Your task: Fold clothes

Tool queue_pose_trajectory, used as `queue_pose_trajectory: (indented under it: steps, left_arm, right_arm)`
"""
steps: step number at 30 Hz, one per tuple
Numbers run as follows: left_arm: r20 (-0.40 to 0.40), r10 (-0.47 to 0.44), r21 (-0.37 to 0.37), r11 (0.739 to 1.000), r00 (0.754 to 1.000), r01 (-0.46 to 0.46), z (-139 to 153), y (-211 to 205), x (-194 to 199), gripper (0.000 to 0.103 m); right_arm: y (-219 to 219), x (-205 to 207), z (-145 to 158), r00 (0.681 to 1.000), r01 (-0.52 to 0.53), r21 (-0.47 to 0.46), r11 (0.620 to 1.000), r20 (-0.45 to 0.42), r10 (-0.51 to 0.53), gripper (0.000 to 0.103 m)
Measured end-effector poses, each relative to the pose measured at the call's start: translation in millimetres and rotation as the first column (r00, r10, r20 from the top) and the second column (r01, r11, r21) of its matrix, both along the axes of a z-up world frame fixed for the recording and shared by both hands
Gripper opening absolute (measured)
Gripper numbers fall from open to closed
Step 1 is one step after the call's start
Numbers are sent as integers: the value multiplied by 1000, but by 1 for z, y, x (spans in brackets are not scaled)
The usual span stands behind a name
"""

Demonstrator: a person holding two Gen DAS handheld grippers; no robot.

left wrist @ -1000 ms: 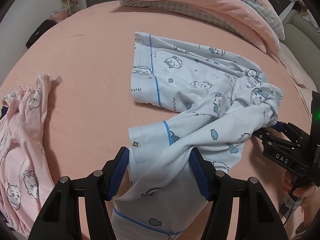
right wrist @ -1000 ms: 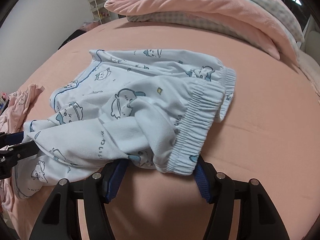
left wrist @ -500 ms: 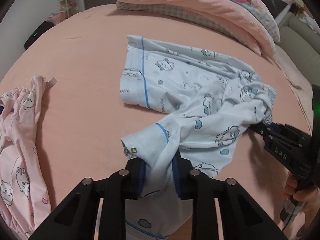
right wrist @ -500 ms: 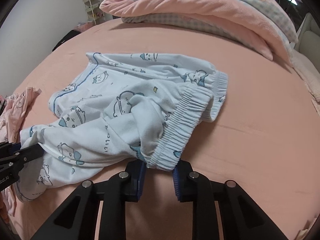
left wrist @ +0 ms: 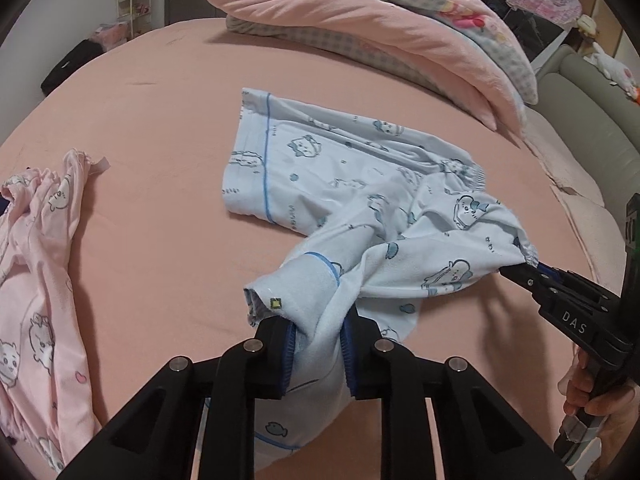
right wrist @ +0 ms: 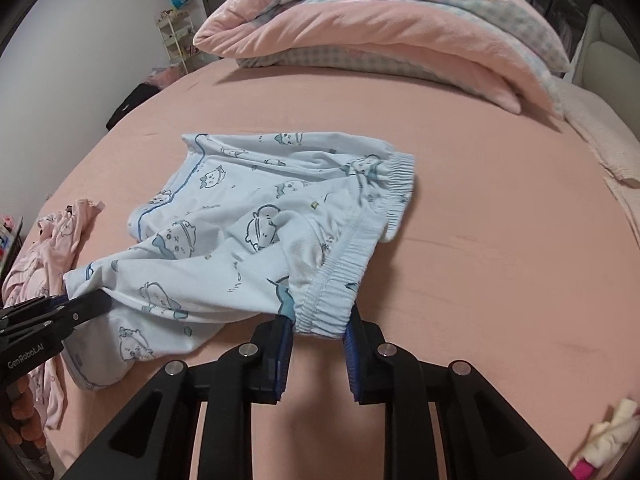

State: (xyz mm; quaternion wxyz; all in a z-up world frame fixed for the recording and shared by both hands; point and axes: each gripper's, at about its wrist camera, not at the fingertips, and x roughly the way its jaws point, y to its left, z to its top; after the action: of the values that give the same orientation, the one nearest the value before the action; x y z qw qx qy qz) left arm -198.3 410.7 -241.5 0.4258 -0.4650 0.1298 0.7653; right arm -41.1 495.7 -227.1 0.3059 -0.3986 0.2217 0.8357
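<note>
Light blue pajama shorts (left wrist: 360, 196) with cartoon prints and blue piping lie half on the pink bed. My left gripper (left wrist: 318, 330) is shut on the near leg's hem, which is lifted off the sheet. My right gripper (right wrist: 318, 330) is shut on the elastic waistband (right wrist: 340, 276), also raised. In the left wrist view the right gripper (left wrist: 528, 268) shows at the right, held by a hand (left wrist: 588, 392). The left gripper (right wrist: 86, 304) appears at the left of the right wrist view. The far leg (right wrist: 224, 176) rests flat.
A pink printed garment (left wrist: 36, 264) lies crumpled at the left edge of the bed (left wrist: 160, 92). A folded pink quilt (left wrist: 380, 12) is piled at the far side. A grey sofa (left wrist: 592, 120) stands to the right. A small cloth item (right wrist: 612, 436) sits near right.
Both grippers went from open around the shorts to shut on them, then lifted and pulled the near leg and waistband up off the bed.
</note>
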Motion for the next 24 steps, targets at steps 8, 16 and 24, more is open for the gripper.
queue_pose_trajectory:
  steps: [8, 16, 24]
  left_arm:
    - [-17, -64, -27, 998, 998, 63, 3, -8, 30, 17]
    - [-10, -104, -33, 994, 995, 103, 6, -19, 54, 17]
    - [105, -111, 1, 994, 988, 111, 3, -27, 57, 17]
  right_arm:
    - [-10, 39, 12, 1000, 15, -29, 999, -23, -16, 21]
    - [-13, 68, 13, 999, 34, -61, 998, -37, -37, 21]
    - [-16, 88, 15, 998, 43, -83, 996, -45, -47, 21]
